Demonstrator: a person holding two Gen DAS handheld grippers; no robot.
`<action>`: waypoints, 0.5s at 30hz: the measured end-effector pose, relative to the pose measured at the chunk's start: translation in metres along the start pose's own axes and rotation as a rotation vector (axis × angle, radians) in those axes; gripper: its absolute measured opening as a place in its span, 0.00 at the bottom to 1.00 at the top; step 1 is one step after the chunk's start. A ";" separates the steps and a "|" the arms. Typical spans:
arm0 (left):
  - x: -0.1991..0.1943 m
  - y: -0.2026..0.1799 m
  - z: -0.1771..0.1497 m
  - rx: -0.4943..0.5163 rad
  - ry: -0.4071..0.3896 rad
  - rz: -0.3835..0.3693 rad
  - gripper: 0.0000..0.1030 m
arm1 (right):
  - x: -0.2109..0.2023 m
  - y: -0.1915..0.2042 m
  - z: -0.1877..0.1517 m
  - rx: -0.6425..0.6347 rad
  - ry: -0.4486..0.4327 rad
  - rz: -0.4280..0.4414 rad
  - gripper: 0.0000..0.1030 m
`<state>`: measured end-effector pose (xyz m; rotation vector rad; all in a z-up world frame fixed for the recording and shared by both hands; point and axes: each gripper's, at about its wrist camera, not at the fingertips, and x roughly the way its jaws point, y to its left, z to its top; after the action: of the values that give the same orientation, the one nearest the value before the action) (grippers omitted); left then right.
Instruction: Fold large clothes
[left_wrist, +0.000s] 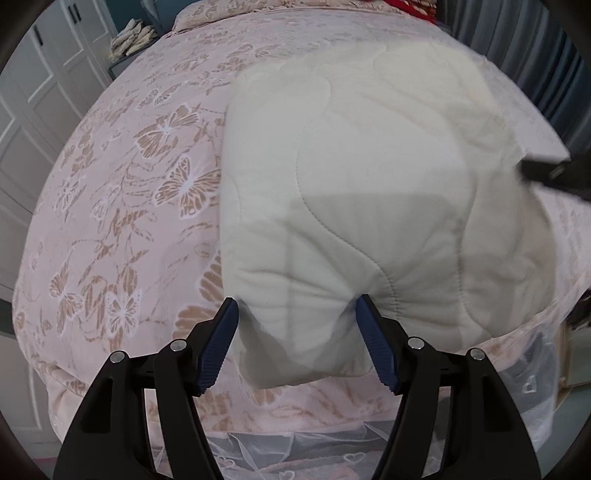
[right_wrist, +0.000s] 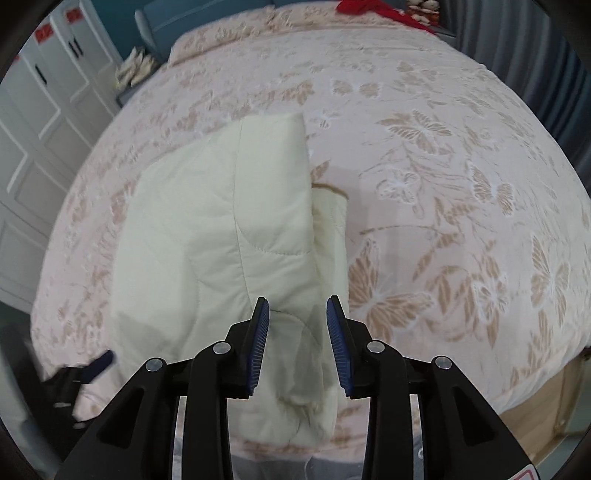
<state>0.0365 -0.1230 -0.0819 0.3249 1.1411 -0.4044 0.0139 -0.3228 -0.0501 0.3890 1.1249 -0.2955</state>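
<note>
A cream quilted garment (left_wrist: 369, 177) lies partly folded on the bed; it also shows in the right wrist view (right_wrist: 221, 229). My left gripper (left_wrist: 297, 310) is open, its blue pads on either side of the garment's near left corner, which bulges between them. My right gripper (right_wrist: 297, 306) is open, its pads straddling the garment's near right edge with gaps on both sides. The right gripper shows as a dark shape (left_wrist: 554, 173) at the right of the left wrist view; the left one shows at the lower left (right_wrist: 92, 365) of the right wrist view.
The bed has a pink bedspread with brown butterflies (left_wrist: 122, 206), also seen in the right wrist view (right_wrist: 443, 184). White wardrobe doors (left_wrist: 33, 96) stand at the left. A red cloth (right_wrist: 369, 7) lies at the far end. Grey curtains (right_wrist: 554, 74) hang at the right.
</note>
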 end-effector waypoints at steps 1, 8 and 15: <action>-0.005 0.004 0.002 -0.015 -0.007 -0.012 0.62 | 0.007 0.001 0.000 -0.007 0.017 -0.003 0.31; -0.023 0.035 0.033 -0.105 -0.060 -0.046 0.61 | 0.028 -0.004 -0.005 -0.043 0.046 -0.019 0.01; 0.005 0.018 0.052 -0.083 -0.019 -0.049 0.61 | 0.048 -0.016 -0.014 -0.028 0.081 -0.084 0.00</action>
<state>0.0888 -0.1307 -0.0662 0.2206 1.1457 -0.4017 0.0155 -0.3324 -0.1020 0.3317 1.2254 -0.3395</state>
